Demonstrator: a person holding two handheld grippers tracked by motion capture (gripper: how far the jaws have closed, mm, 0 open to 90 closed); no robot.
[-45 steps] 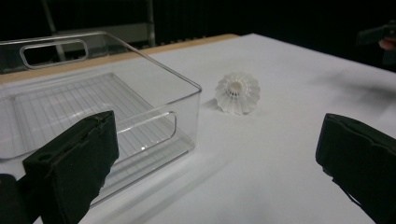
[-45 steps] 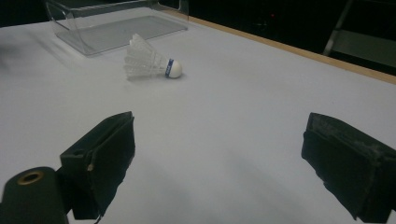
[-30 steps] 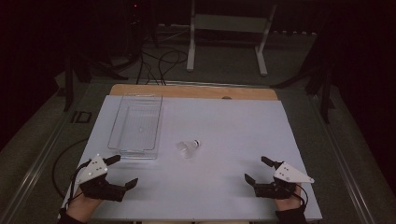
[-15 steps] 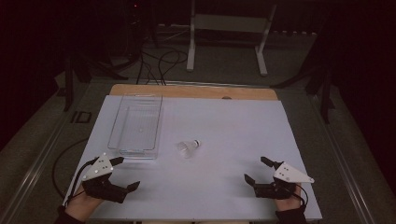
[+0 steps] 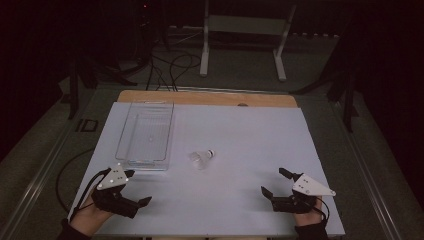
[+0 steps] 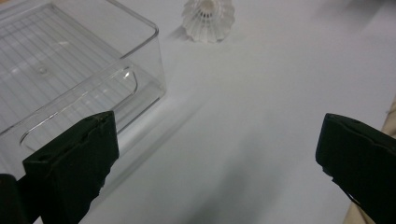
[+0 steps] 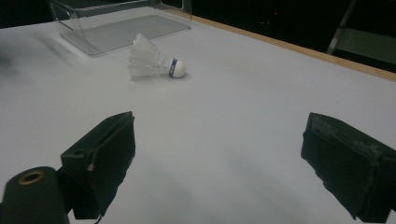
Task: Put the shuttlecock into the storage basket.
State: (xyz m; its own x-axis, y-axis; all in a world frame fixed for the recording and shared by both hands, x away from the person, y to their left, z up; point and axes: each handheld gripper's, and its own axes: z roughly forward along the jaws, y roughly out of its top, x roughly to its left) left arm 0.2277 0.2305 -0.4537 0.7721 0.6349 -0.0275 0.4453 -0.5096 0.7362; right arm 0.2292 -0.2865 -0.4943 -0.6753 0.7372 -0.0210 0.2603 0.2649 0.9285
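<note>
Lying shuttlecock [image 5: 201, 158], between, beyond both grippers

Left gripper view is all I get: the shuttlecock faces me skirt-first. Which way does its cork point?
Observer: On the high view, the shuttlecock lies on its side, cork toward the table's right and far side.
Operator: Any marking on the cork?
Observer: The right gripper view shows a blue band behind the white cork.
Operator: Is the right gripper busy?
Observer: No; it sits open at the near right, holding nothing.
</note>
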